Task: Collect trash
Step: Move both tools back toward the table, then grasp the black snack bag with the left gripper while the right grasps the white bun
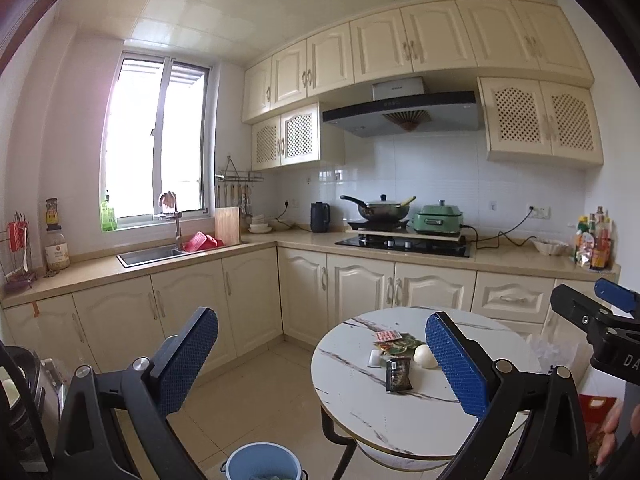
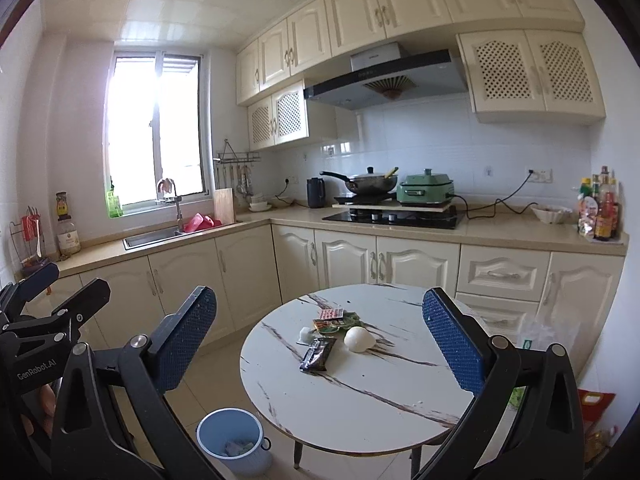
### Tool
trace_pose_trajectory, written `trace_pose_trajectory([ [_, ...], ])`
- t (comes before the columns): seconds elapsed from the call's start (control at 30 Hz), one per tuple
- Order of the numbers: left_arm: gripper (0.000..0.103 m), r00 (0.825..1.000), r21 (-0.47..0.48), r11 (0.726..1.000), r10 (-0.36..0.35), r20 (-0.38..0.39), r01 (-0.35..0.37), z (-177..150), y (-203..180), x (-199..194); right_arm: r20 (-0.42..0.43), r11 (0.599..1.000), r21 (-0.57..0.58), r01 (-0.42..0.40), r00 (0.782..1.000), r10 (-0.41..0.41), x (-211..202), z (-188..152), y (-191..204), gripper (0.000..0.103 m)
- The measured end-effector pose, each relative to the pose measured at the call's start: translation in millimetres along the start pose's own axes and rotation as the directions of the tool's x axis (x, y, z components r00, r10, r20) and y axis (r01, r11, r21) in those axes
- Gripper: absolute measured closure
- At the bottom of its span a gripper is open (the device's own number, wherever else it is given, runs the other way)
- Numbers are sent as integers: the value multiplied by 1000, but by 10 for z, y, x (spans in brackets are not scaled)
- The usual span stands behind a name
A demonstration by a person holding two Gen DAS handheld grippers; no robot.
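Observation:
On a round white marble table (image 1: 400, 416) (image 2: 360, 408) lies a small heap of trash: a dark snack wrapper (image 1: 398, 374) (image 2: 318, 354), a white crumpled ball (image 1: 426, 358) (image 2: 359, 339), a small white packet (image 1: 376, 359) (image 2: 305, 335), and red and green wrappers (image 1: 394, 340) (image 2: 334, 320). A blue bucket (image 1: 262, 462) (image 2: 232, 440) stands on the floor left of the table, with some scraps inside. My left gripper (image 1: 322, 360) and my right gripper (image 2: 320, 340) both hover open, well short of the trash, holding nothing.
Cream cabinets and a beige counter run along the back, with a sink (image 2: 152, 236), a hob with a wok (image 2: 368, 184) and a green cooker (image 2: 426, 188). Bottles (image 2: 600, 208) stand at the counter's right end. A clear bag (image 2: 540, 336) and a red bag (image 2: 596, 400) sit right of the table.

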State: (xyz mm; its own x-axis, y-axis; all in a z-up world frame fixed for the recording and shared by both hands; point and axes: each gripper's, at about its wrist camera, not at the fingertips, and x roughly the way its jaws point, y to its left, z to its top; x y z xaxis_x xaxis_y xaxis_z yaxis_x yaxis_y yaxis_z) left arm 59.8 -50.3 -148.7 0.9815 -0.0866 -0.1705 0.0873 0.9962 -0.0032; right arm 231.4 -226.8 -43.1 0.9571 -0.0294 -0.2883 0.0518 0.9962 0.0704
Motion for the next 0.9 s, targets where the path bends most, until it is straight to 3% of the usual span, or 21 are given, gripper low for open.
trace_pose_trajectory([
  [0.2,1,995,-10,1000,-22,-98,21,107,-42,624,-98,998,29,48,994,-45,490,-211,-285,0],
  [0.37,1,974,-17,998,-70,-216,68,124,-155,1338,-197,995,56,86,978,-73,1002,-415,-588,0],
  [0.5,1,933,-13,992,-126,-337,129,82,-362,2035,-281,992,61,109,956,-87,1470,-608,-827,0],
  [0.63,1,879,-2,985,-156,-451,174,-7,-595,2756,-366,991,54,125,926,-96,1950,-772,-1024,0],
  [0.9,3,791,-13,976,-185,-583,219,-42,-797,3979,-494,994,23,110,865,-85,2866,-1022,-1255,0],
])
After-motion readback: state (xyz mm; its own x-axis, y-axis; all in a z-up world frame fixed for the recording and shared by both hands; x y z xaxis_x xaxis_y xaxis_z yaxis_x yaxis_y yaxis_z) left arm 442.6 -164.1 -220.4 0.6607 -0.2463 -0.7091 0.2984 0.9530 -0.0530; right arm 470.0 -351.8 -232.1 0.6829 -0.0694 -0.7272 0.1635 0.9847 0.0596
